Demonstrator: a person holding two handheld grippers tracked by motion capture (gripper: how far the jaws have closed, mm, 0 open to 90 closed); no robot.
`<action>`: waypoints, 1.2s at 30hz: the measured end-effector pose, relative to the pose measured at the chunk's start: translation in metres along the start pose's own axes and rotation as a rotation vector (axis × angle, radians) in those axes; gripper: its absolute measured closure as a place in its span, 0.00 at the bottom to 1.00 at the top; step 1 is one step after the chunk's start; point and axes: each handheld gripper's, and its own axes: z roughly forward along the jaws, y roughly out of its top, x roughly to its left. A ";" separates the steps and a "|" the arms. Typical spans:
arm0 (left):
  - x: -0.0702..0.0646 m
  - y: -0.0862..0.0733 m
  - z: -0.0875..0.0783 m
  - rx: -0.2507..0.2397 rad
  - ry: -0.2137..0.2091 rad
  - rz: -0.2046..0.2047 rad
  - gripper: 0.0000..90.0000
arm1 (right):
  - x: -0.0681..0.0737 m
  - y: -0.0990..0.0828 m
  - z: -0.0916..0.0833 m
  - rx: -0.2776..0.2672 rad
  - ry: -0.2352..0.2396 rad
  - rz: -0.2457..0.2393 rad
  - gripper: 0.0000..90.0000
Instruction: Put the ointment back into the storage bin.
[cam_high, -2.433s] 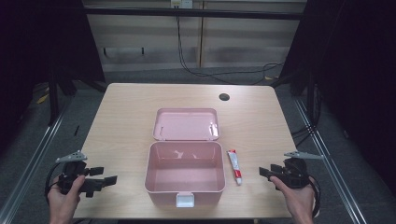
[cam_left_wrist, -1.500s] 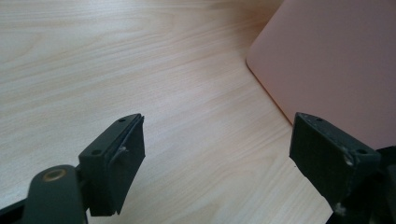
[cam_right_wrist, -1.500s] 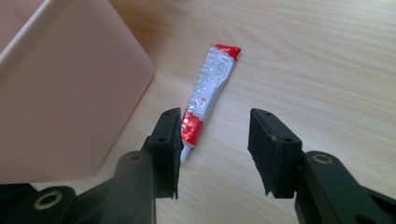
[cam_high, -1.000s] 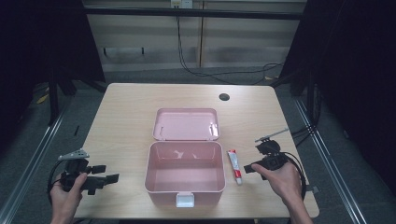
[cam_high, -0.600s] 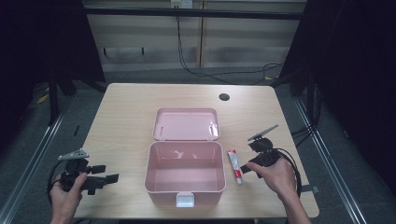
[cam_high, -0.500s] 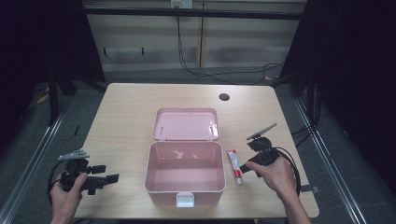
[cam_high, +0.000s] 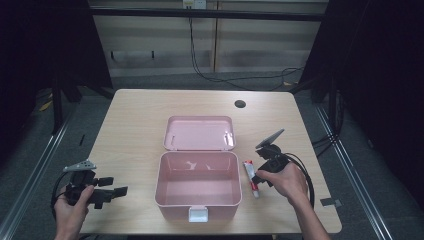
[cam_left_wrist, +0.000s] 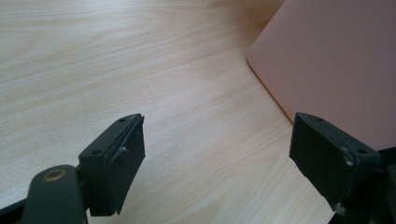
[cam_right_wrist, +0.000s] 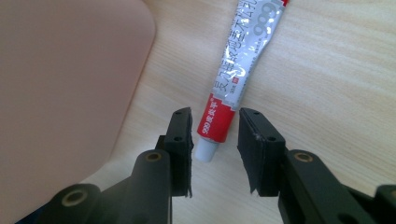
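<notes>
Your right gripper (cam_right_wrist: 215, 149) is sitting with its jaws a little apart on both sides of the cap end of the red and white tube (cam_right_wrist: 240, 65), not squeezing it yet. The tube is lying flat on the tabletop (cam_high: 135, 120) just beside the right wall of the open pink box (cam_high: 196, 182). Your left gripper (cam_left_wrist: 217, 158) is waiting near the box's left side with its jaws spread wide, holding nothing.

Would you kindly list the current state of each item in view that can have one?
Pink box: open, empty, lid folded back flat on the table.
Ointment tube: capped, lying on the table beside the box.
Left hand-held gripper: jaws wide open, holding nothing.
Right hand-held gripper: jaws partly closed around the tube's cap end, not yet touching it.
</notes>
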 end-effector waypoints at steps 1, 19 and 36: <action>0.000 0.000 0.000 0.000 0.000 0.000 0.20 | 0.001 0.001 0.001 0.004 -0.002 0.002 0.74; 0.001 0.000 0.000 0.002 0.000 0.004 0.20 | 0.003 0.013 0.024 0.058 -0.054 0.039 0.75; 0.000 0.000 0.000 0.001 -0.005 -0.001 0.20 | 0.005 0.021 0.041 0.093 -0.108 0.028 0.78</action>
